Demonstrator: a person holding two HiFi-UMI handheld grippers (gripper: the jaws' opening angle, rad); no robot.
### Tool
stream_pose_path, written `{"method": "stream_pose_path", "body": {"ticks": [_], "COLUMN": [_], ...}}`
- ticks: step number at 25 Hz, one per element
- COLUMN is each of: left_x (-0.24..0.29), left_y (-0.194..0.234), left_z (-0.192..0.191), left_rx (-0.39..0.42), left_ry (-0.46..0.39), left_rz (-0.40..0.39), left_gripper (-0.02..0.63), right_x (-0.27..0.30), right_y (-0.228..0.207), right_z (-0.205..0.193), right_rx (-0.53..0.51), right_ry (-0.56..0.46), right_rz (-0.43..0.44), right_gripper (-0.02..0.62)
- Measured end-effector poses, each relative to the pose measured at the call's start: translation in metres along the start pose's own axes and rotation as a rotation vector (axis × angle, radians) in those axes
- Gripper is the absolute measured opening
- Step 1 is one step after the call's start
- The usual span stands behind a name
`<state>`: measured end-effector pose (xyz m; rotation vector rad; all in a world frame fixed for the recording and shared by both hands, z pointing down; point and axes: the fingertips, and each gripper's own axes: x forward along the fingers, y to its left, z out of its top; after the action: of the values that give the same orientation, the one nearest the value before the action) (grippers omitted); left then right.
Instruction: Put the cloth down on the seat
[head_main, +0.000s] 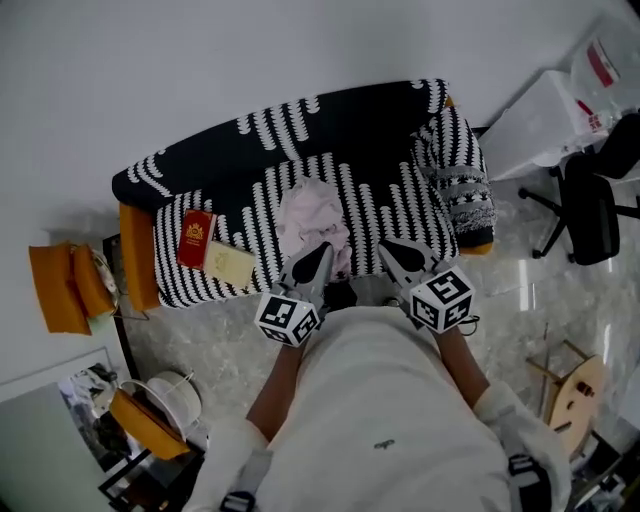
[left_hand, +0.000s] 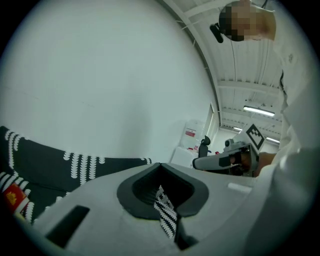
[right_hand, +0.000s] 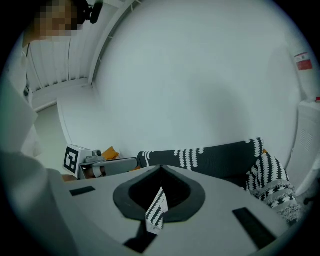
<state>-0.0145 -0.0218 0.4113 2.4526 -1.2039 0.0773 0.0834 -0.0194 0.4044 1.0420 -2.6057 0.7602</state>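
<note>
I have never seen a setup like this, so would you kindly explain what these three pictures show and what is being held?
There is no robot: a person holds a two-jaw gripper in each hand, the left gripper and the right gripper. One picture looks down from the person's head; the other two look along each gripper's jaws. Below stands a striped sofa; a pink cloth and a red booklet lie on its seat. Both grippers are shut and hold nothing.

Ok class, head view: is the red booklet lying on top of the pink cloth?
No, the red booklet lies near the seat's left end, apart from the pink cloth at its middle.
</note>
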Motion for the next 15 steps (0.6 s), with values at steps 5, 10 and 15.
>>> {"method": "stream_pose_path", "body": {"ticks": [5, 10, 15], "left_x": [-0.005, -0.027, -0.05], "left_y": [-0.06, -0.113, -0.15], "left_z": [-0.023, -0.039, -0.039], "left_rx": [-0.034, -0.077, -0.071], "left_ry": [0.02, 0.002, -0.027], "left_rz": [0.036, 0.093, 0.107], "left_gripper": [0.012, 0.012, 0.012], "right_x": [-0.057, -0.099, -0.127], "right_y": [-0.005, 0.003, 0.022], "right_z": [-0.025, -0.052, -0.058], "right_rx": [0.018, 0.023, 0.017], "right_ry": [0.0, 0.019, -0.016], "right_rz": [0.04, 0.102, 0.166], "right_gripper": [0.009, 0.009, 0.009]}}
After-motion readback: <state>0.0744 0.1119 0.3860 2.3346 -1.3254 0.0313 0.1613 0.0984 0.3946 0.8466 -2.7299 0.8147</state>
